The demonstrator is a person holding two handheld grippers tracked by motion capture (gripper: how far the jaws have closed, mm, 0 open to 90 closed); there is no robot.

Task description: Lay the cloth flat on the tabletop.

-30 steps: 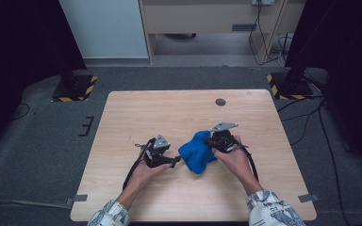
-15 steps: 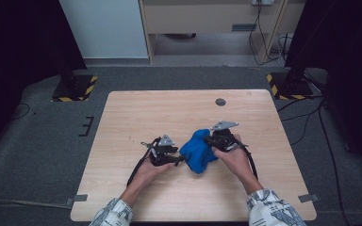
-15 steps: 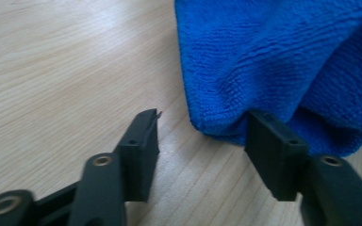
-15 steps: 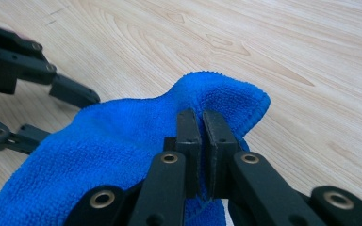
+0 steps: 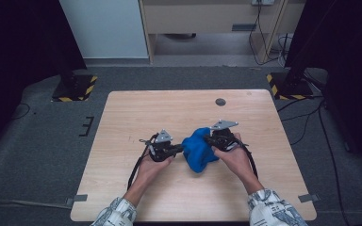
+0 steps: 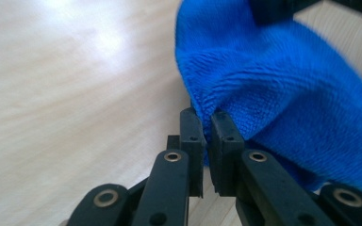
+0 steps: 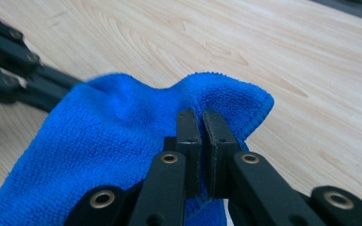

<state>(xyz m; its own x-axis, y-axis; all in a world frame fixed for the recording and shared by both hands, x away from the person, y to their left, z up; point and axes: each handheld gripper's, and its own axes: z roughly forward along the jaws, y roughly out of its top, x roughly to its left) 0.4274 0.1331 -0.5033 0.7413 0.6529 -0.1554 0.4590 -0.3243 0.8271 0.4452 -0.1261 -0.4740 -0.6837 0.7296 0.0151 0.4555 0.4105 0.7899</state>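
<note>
Table (image 5: 122,117) top is bare wood all round. Only 1 small dark disc (image 5: 220,101) sits near the far edge. The bunched blue cloth (image 5: 199,149) fills the gap between the 2 grippers, blocking straight passage there.

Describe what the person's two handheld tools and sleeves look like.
The left tool and right tool are black, each topped by a grey three-cornered plate and trailing a black cable. In the gripper views, each tool's two black jaws are flat linked bars with brass-coloured pivot rings and blocky rectangular pads. The person's sleeves are white with a dark scribbled print.
</note>
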